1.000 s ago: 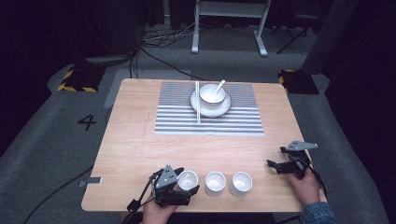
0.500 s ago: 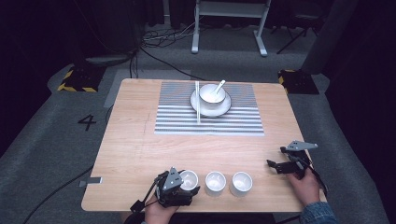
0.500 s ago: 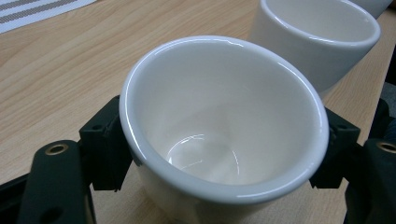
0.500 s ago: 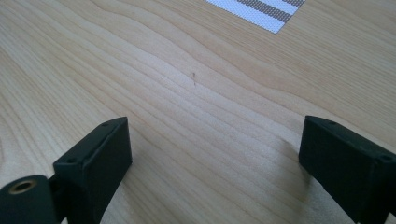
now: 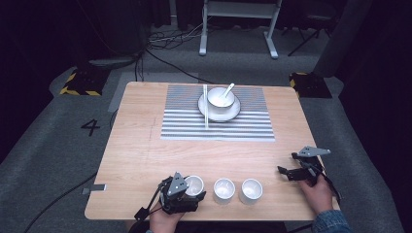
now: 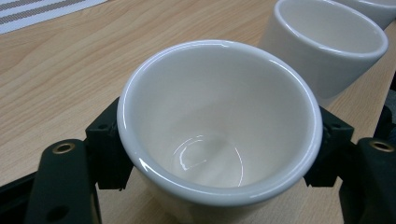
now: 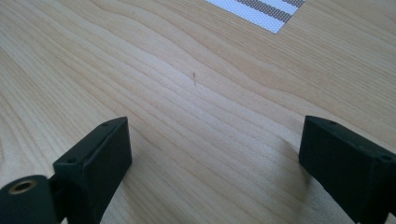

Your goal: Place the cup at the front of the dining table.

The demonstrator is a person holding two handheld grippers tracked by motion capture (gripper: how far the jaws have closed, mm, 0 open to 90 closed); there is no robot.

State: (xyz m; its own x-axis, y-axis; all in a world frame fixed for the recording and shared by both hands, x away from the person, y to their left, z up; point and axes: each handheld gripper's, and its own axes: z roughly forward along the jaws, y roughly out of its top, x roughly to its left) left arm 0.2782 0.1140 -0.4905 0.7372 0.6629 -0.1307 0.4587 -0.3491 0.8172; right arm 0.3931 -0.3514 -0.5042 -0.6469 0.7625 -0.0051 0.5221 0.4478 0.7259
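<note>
Writing: a dark "4" (image 5: 91,127) is marked on the grey carpet left of the table; no other lettering or brand can be read on anything.
Left tongs (image 5: 187,191): clamped on the leftmost cup; the jaws have just been closing, and in the left gripper view the black pads press the cup's wall on both sides, just under the rim.
Held cup (image 6: 219,123): at the near edge of the table, left end of a row of three; glossy off-white ceramic, round, no handle, walls tapering to a small base, light glinting on the inner bottom.
Middle cup (image 5: 224,190): same white glazed shape, just beside the held cup, standing upright.
Right cup (image 5: 251,190): same kind, close to the middle one, apart from it.
Right tongs (image 5: 294,166): jaws wide apart with bare wood between them, near the table's right edge, well apart from the cups; matte black blocky pads, a grey three-cornered plate on top.
Table (image 5: 141,155): light wood with wavy grain, rounded corners.
Mat (image 5: 184,124): rectangular, woven look, grey and white stripes, on the far half of the table.
Plate (image 5: 234,112): round, white, on the mat.
Bowl (image 5: 216,99): white, on the plate, with a white spoon (image 5: 227,90) leaning in it.
Chopsticks (image 5: 205,106): pale pair, straight, lying beside the bowl with one end on the plate's left edge.
</note>
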